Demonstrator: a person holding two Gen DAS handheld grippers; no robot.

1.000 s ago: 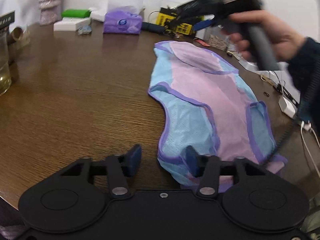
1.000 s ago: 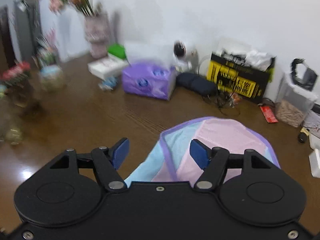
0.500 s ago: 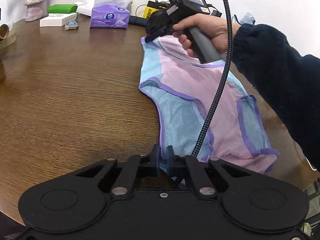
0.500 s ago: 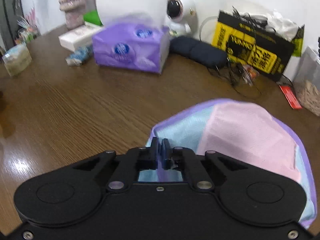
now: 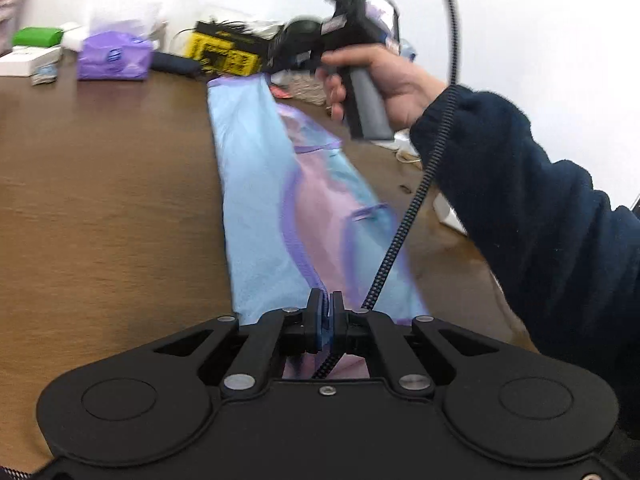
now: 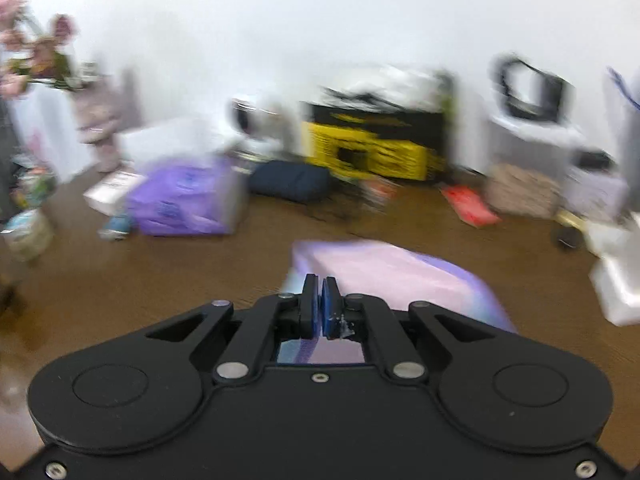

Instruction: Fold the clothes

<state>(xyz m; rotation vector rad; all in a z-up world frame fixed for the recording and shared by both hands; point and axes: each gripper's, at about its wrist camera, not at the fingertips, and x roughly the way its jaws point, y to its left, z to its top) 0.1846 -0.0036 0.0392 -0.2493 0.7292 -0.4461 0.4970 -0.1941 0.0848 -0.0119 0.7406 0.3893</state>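
Wooden table (image 5: 100,208), bearing the whole scene; clutter lines its far edge: a purple tissue pack (image 5: 114,56), a yellow-and-black box (image 5: 224,54), a dark pouch (image 6: 290,180) and a white box (image 5: 24,60) at far left.

Garment (image 5: 256,200), a light-blue, pink and purple mesh top, lies down the middle of the table as a long band running from the near edge toward the far clutter. Its left half is turned over to the right, so that plain blue fabric lies over the pink panel.

Person's right hand (image 5: 384,84) and dark sleeve (image 5: 540,220) hold the right gripper (image 6: 319,306) above the garment's far end. Its jaws are opening, though the pads (image 6: 330,308) sit nearly together with a thin edge of fabric apparently between them; motion blur makes this uncertain.

Left gripper (image 5: 325,318), at the near end, is clenched on the garment's purple-trimmed hem. A braided cable (image 5: 400,232) crosses the cloth just beside it.

Risks, as judged: if the far corner slips from the parting jaws before it is laid down, the fold would land skewed; uneven travel of the two hands would wrinkle the band; the cable could drag across the fabric and disturb the fold.

Change from a second ago: the garment then lay flat and spread, with both grippers wide open over its left edge; both have since gripped and carried that edge over to the right.
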